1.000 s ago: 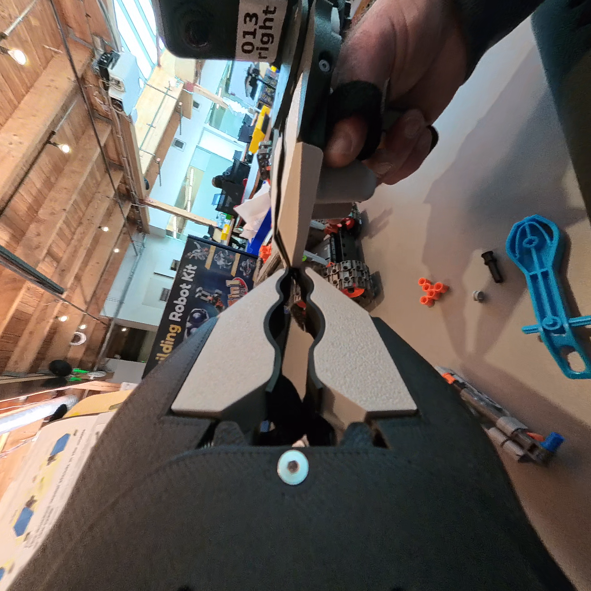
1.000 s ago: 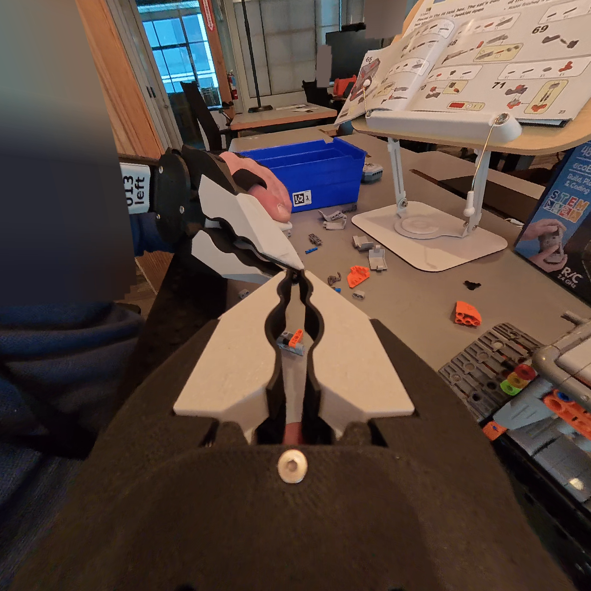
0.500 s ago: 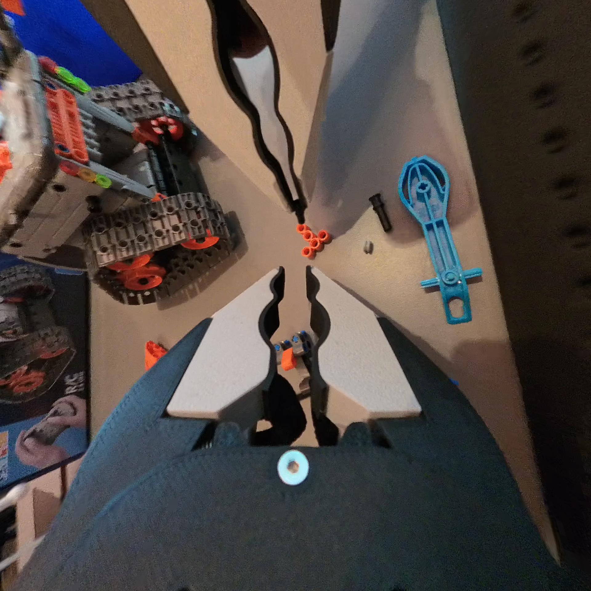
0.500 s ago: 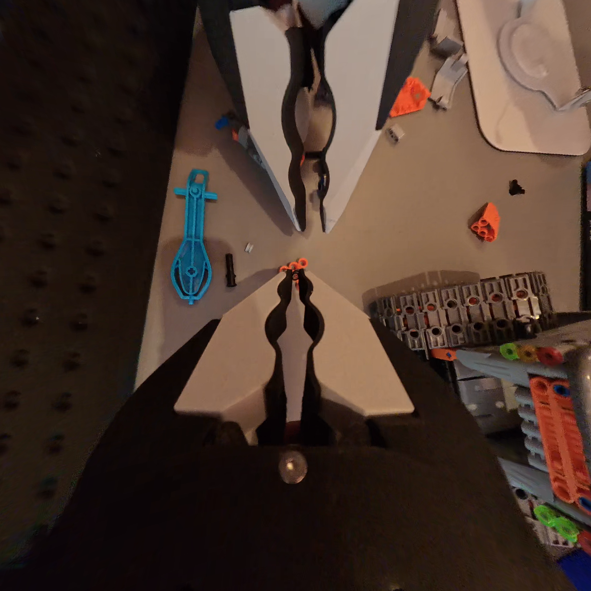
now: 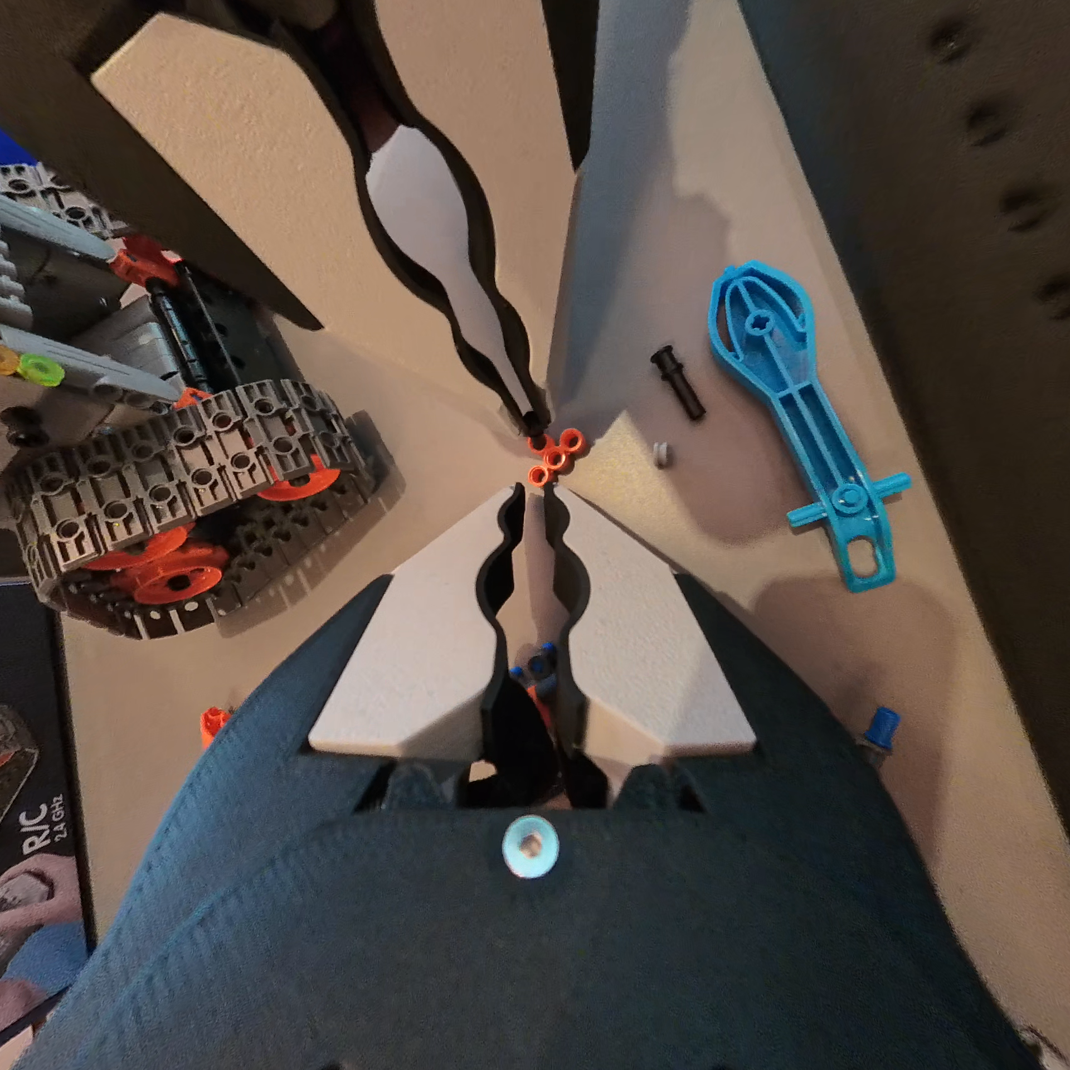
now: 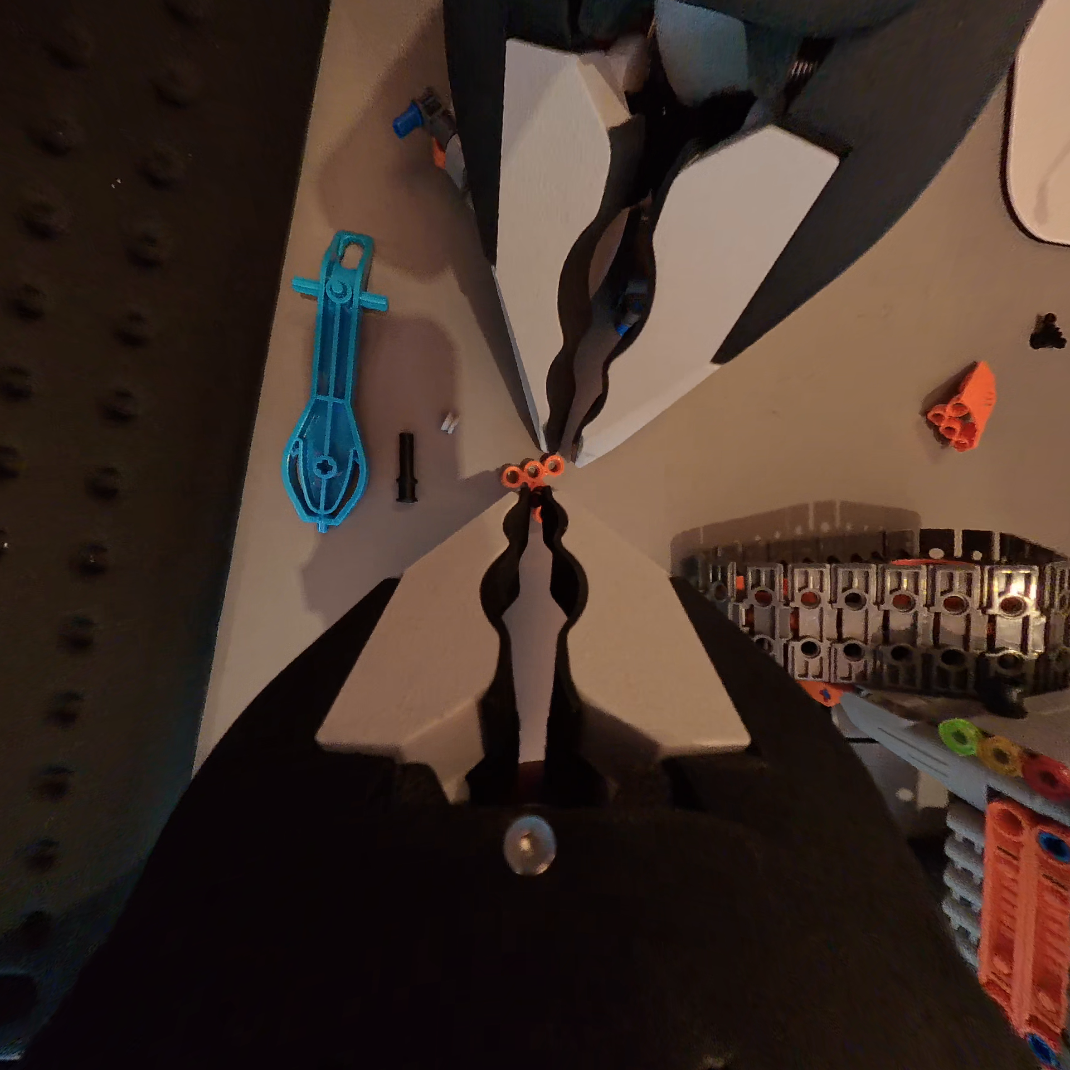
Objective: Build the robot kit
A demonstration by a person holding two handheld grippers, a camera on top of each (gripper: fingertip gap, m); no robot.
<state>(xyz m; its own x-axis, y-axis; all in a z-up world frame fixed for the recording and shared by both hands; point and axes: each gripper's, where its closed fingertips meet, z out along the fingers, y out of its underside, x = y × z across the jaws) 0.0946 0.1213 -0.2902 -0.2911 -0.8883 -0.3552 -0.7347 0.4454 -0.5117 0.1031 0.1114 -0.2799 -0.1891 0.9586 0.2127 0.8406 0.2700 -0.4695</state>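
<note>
My left gripper [image 5: 534, 492] is narrowly parted and empty, the orange connector [image 5: 554, 455] flat on the counter [image 5: 463, 405] just ahead of its tips. My right gripper [image 6: 535, 499] is nearly closed with its tips at the connector's stem, opposite. A black pin [image 6: 407, 466] and glossy blue tool [image 6: 328, 382] lie left of it.

Beside you on the tabletop [image 6: 810, 451] lie a blue lever tool [image 6: 327, 399], a black pin [image 6: 407, 466], an orange wedge piece [image 6: 961, 414] and a grey-tracked model [image 5: 185, 480].
</note>
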